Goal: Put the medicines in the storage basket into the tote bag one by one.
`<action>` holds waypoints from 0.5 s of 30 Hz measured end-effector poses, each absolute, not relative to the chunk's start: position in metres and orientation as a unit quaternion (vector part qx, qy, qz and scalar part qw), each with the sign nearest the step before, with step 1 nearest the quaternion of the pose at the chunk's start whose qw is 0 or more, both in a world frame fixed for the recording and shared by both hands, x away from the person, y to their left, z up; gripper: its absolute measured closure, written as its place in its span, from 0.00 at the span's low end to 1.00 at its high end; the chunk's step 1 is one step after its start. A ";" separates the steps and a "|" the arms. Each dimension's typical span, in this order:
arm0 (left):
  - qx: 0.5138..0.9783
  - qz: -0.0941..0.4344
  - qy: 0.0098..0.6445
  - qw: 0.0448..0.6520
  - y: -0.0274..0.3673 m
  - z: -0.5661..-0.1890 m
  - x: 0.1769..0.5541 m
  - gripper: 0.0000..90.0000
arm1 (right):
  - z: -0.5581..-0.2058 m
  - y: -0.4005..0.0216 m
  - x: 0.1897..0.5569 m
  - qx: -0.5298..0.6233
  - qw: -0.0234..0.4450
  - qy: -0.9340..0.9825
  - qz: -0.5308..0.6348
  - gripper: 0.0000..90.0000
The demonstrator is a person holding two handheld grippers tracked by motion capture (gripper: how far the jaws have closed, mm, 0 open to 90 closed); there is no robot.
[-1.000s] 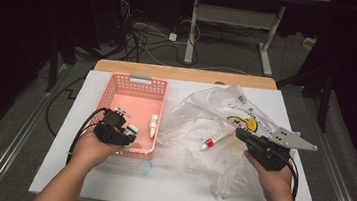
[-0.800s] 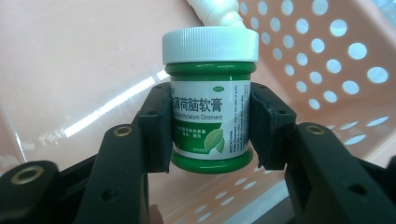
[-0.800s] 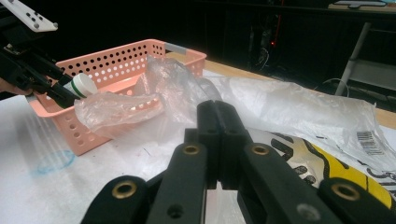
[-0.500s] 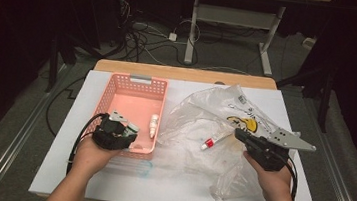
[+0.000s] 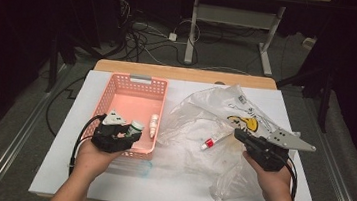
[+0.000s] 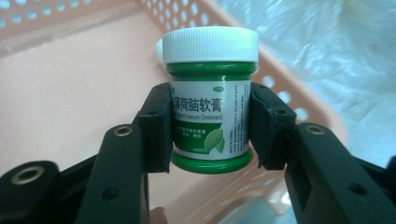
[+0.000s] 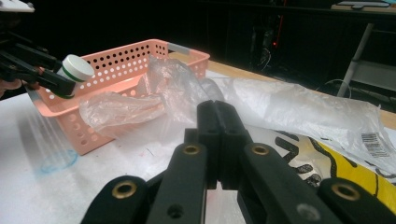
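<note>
A white-topped table (image 5: 108, 178) with a bare wooden strip along its far edge stands in a dark room; tangled cables (image 5: 143, 31) and a white desk frame (image 5: 235, 21) sit on the grey floor beyond it. A pink perforated plastic basket (image 5: 117, 91) rests on the table's left half. Over the basket's near end, the left gripper (image 6: 210, 126) clamps a small green ointment jar with a white lid (image 6: 211, 93), upright. A small white dropper bottle (image 5: 153, 126) lies inside the basket. Right of the basket lies a crumpled clear plastic bag (image 5: 215, 109) with a red-capped white tube (image 5: 211, 141) under its film. The right gripper (image 7: 217, 140), jaws pressed together, hovers at the bag's right side.
</note>
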State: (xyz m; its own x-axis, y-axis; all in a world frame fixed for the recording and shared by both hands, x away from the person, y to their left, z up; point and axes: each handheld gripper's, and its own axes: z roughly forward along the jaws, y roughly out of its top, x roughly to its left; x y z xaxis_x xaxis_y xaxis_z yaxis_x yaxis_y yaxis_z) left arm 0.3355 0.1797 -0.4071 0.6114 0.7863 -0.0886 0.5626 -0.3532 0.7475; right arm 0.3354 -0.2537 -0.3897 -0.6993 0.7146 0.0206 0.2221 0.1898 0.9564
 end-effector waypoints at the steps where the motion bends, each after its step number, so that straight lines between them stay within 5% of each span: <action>1: 0.810 0.141 0.413 0.391 0.178 -0.405 0.334 0.60 | -0.390 -0.254 0.335 0.318 0.223 0.737 0.553 1.00; 15: 0.814 0.117 0.366 0.435 0.148 -0.394 0.314 0.60 | -0.387 -0.254 0.334 0.317 0.226 0.736 0.554 1.00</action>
